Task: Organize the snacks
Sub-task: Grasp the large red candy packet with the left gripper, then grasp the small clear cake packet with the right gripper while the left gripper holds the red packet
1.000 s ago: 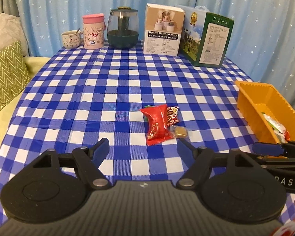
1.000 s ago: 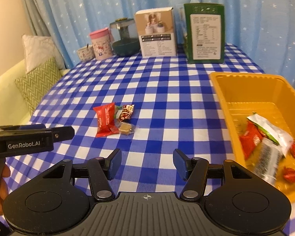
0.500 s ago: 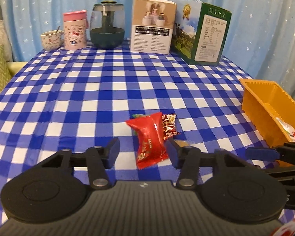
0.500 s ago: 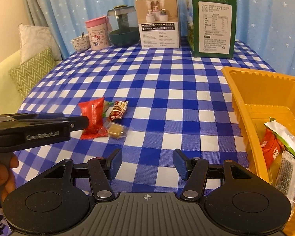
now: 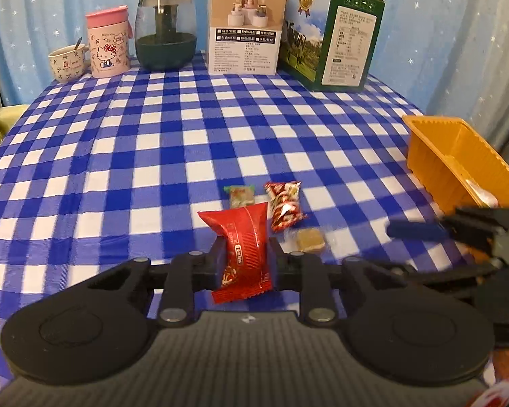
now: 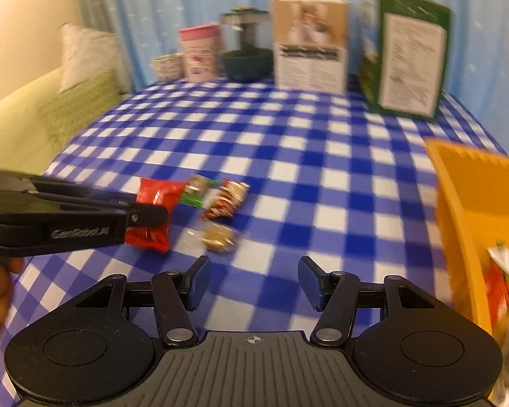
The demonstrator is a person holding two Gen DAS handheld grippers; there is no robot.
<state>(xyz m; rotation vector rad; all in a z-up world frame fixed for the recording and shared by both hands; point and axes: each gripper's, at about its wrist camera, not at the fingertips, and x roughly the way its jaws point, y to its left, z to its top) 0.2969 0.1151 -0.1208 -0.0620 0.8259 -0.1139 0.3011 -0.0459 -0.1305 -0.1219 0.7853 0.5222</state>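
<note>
My left gripper (image 5: 244,257) is shut on a red snack packet (image 5: 242,247) and holds it at the checked tablecloth; the packet also shows in the right wrist view (image 6: 154,213). Beside it lie a red-and-white candy (image 5: 283,208), a small green-edged candy (image 5: 241,196) and a brown sweet in clear wrap (image 5: 309,240). My right gripper (image 6: 252,283) is open and empty, just in front of the brown sweet (image 6: 217,234). The orange tray (image 6: 458,210) at the right holds several wrapped snacks (image 6: 502,288).
At the table's far edge stand a small cup (image 5: 66,62), a pink mug (image 5: 108,47), a dark glass jar (image 5: 165,30), a beige box (image 5: 246,27) and a green box (image 5: 336,37). A sofa with cushions (image 6: 81,101) is at the left.
My left gripper has moved forward over the red packet and shut on it. My right gripper has swung left toward the sweets, with the tray now further right.
</note>
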